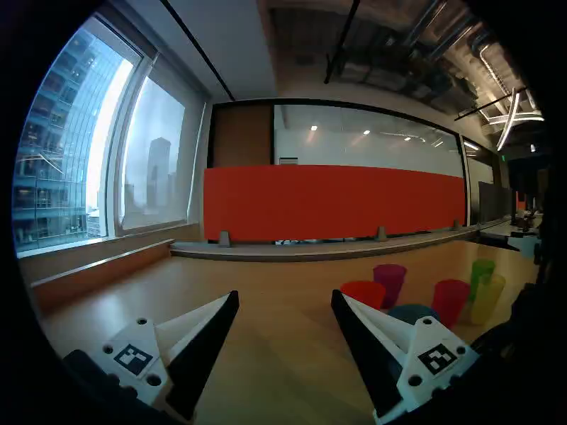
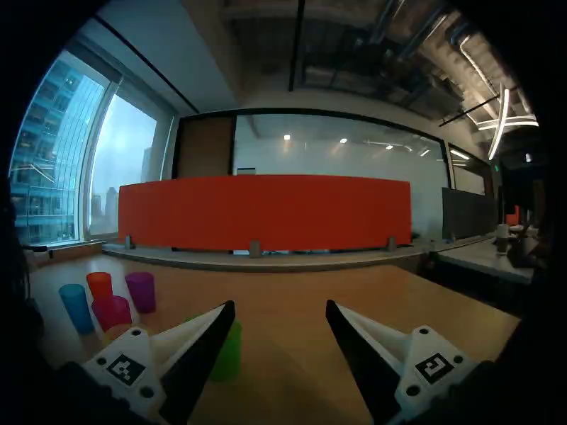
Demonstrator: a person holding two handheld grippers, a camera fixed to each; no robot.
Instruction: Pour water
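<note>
Several plastic cups stand on a wooden table (image 1: 283, 333). In the left gripper view they sit right of my open left gripper (image 1: 285, 306): an orange-red cup (image 1: 363, 292), a purple cup (image 1: 390, 280), a pink cup (image 1: 451, 300), a green cup (image 1: 482, 273), a yellow cup (image 1: 489, 299) and a blue cup (image 1: 411, 313) partly behind the right finger. In the right gripper view my right gripper (image 2: 280, 315) is open, with a green cup (image 2: 228, 354) just behind its left finger. A blue cup (image 2: 76, 307), orange cup (image 2: 99, 285), pink cup (image 2: 112, 313) and purple cup (image 2: 141, 291) stand farther left.
A long red divider panel (image 1: 333, 202) runs along the table's far edge. Large windows (image 1: 92, 170) fill the left wall. More desks with equipment (image 2: 503, 248) lie to the right. Bare tabletop (image 2: 340, 304) stretches ahead of both grippers.
</note>
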